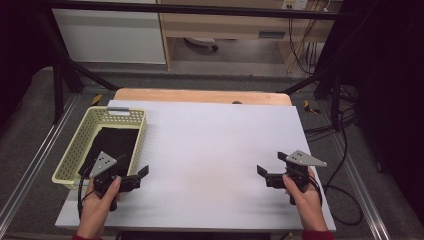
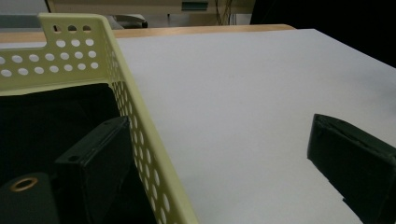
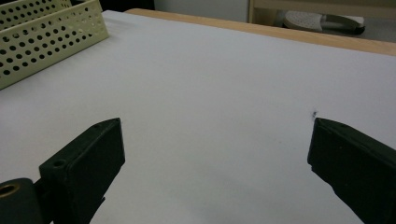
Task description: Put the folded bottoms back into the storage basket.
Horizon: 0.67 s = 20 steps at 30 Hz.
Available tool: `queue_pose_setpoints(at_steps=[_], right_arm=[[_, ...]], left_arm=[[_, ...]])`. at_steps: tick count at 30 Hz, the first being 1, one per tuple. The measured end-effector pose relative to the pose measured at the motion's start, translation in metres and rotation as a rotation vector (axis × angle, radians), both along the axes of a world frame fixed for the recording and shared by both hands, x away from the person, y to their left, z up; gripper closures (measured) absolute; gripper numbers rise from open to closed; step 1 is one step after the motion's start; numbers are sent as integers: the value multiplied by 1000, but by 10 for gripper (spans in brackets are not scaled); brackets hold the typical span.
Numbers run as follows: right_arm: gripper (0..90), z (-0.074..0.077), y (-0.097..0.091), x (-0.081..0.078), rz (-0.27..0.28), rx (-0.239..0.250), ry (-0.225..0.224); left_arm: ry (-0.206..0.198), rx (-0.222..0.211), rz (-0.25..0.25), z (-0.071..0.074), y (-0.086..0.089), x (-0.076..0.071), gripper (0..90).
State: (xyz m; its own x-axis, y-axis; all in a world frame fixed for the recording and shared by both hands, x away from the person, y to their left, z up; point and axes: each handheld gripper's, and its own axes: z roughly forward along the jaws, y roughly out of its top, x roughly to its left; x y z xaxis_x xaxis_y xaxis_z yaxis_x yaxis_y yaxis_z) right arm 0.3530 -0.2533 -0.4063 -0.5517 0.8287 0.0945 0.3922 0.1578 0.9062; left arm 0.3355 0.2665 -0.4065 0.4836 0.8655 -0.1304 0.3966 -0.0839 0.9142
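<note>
My high view looks forward and down over the whole worktop point(image 1: 210, 150). My two gripper views sit low and close, skimming its white surface. All three share the yellow basket point(image 1: 75, 145) at frame left.

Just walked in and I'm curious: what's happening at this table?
A person sits at a white table holding a two-jaw claw in each hand. Both are open and empty. The left claw straddles the near side wall of a pale yellow perforated basket, which has a dark cloth lying in it. The right claw hovers over bare tabletop on the far side. Nothing is gripped.
</note>
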Motion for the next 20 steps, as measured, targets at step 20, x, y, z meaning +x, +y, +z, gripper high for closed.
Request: queue_pose_setpoints(at_steps=[20], right_arm=[[35, -36, 17, -12, 63, -40, 51]], left_arm=[[-9, 2, -4, 7, 3, -5, 70]])
